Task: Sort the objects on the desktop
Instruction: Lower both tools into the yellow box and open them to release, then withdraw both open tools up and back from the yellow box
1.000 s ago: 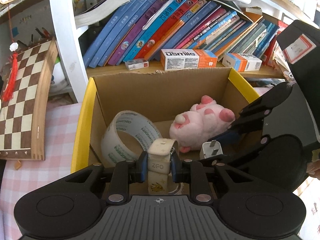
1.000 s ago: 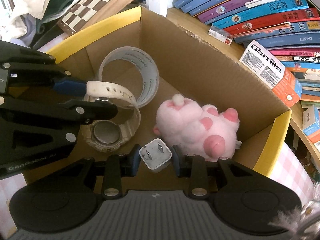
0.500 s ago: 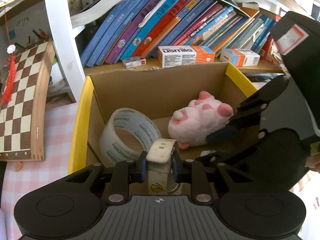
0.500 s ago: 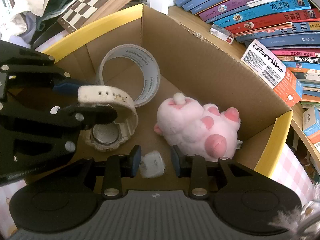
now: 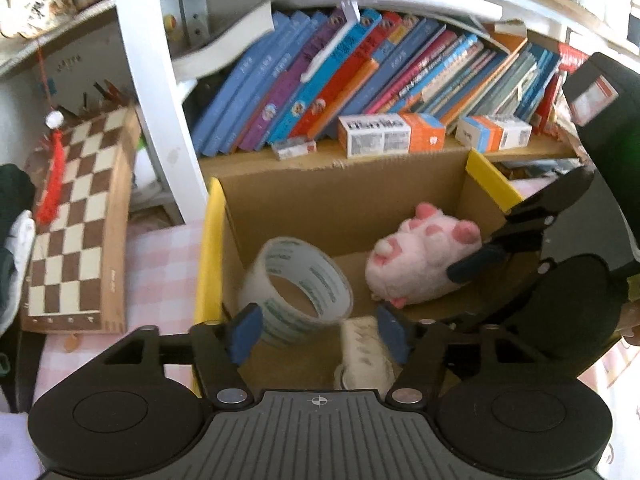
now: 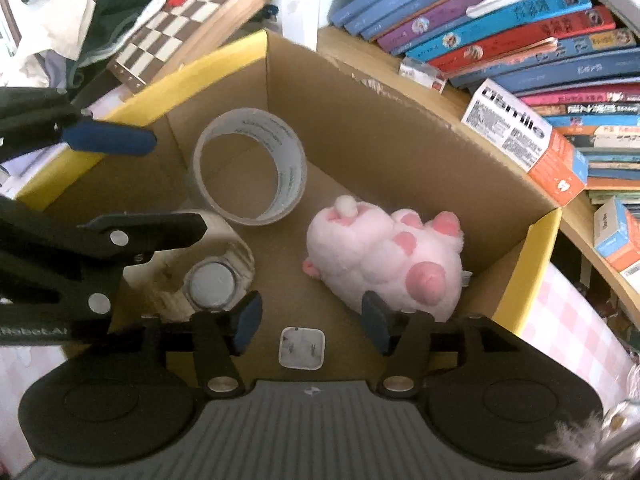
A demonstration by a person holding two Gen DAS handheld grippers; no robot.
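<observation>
Inside the yellow-rimmed cardboard box (image 6: 400, 92), the left gripper (image 5: 320, 330) had just spread its fingers, the cream plastic wristwatch (image 5: 364, 354) lying loose between them. The right gripper (image 6: 310, 320) likewise released the white square plug adapter (image 6: 301, 347). Withdrawing carelessly, either might have snagged the watch strap and dragged it back out.

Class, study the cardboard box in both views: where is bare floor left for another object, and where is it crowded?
In the cardboard box, bare floor lies between the tape roll and the pink plush toy, running back to the far corner, and around the white charger. The near-left corner is crowded by the watch and the open left gripper.
</observation>
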